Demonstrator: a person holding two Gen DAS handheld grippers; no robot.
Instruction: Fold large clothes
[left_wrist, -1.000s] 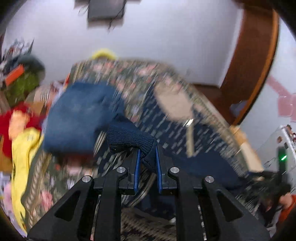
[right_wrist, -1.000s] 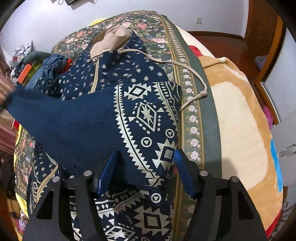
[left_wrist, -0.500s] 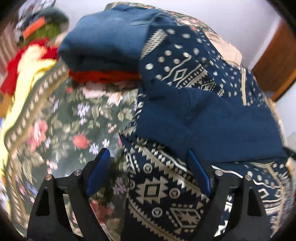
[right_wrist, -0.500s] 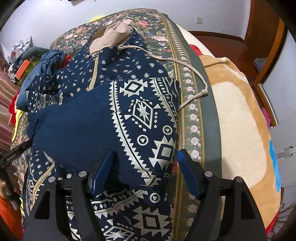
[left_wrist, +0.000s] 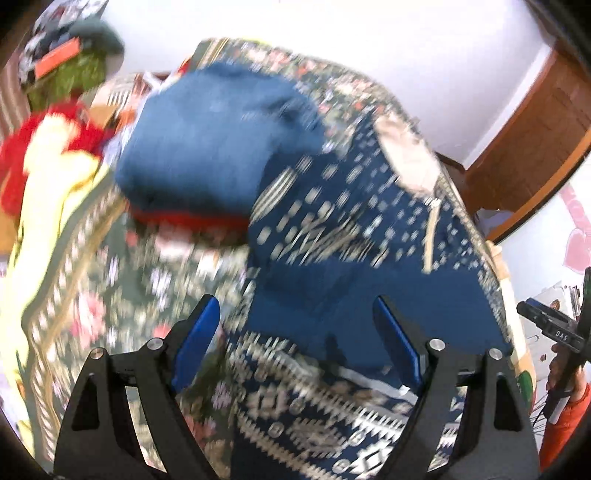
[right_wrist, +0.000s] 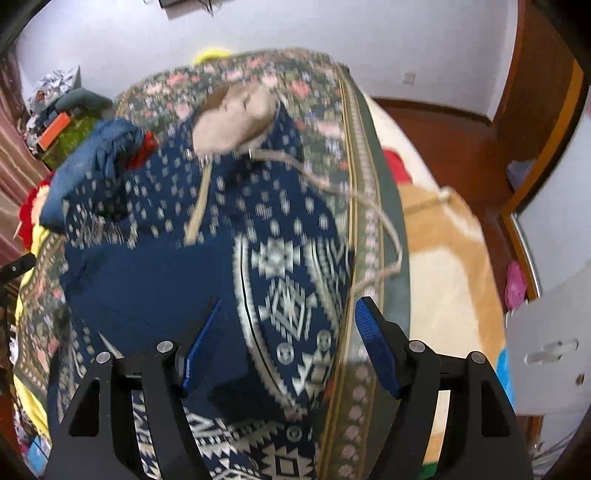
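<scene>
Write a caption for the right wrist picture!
Open right claw above a folded navy hoodie on the bed.

Home bedroom: floral-covered bed (right_wrist: 369, 122), clothes pile (left_wrist: 55, 155), wooden door (left_wrist: 535, 140).

Bed: covered by a dark green floral spread (right_wrist: 373, 206).
Hoodie (right_wrist: 229, 236): navy with pale geometric print, lies flat on the spread, tan hood (right_wrist: 236, 118) toward the wall.
Cord (right_wrist: 373, 206): pale, trails from the hood across the spread's striped border.
Clothes pile (left_wrist: 207, 155): folded blue garment over something red, on the spread, touching the hoodie's sleeve.
Blanket (right_wrist: 447, 273): tan and cream, beside the spread.
</scene>
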